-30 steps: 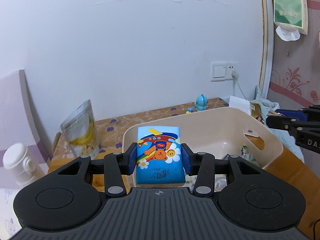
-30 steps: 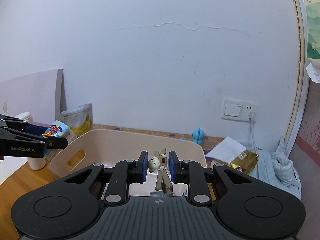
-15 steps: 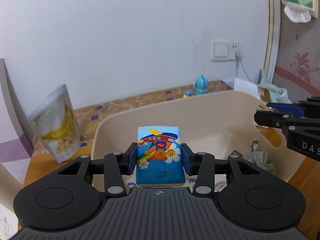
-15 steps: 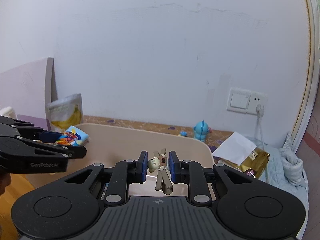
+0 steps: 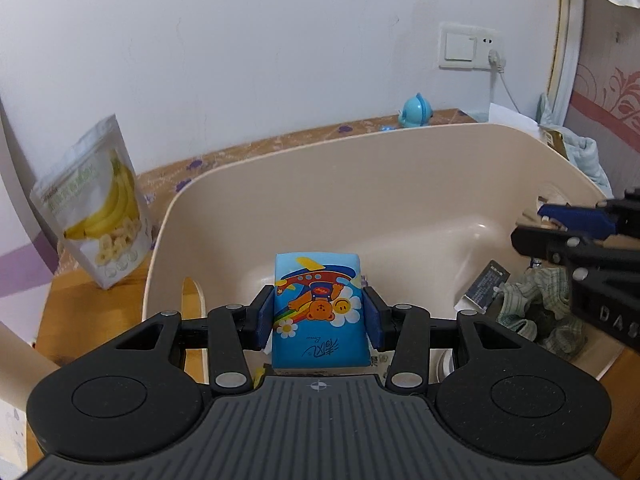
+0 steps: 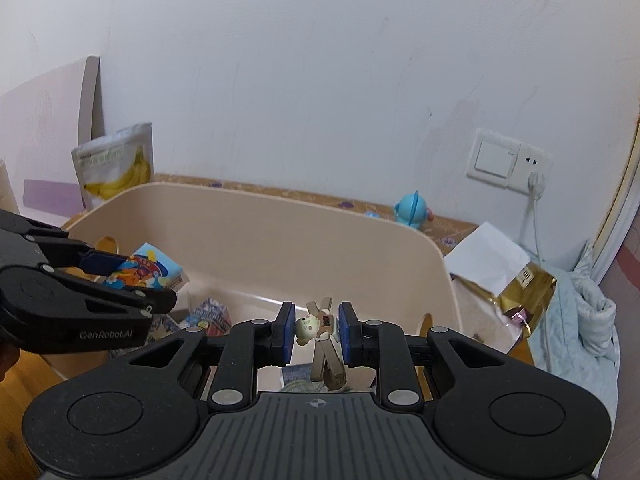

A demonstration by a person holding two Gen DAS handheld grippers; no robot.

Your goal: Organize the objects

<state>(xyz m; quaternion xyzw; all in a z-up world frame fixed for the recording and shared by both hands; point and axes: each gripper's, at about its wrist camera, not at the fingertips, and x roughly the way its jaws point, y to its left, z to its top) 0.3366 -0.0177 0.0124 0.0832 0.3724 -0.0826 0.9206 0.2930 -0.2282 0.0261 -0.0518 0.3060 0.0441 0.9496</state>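
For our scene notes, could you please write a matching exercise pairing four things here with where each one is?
Things:
1. tissue pack
2. toy figure
3. banana chip bag
4. blue toy

Places:
A. on the table behind the bin, by the wall
B. between the right gripper fingers
C. standing left of the bin
D. between the left gripper fingers

Pairs: 1-D, 2-B, 3-C, 4-A
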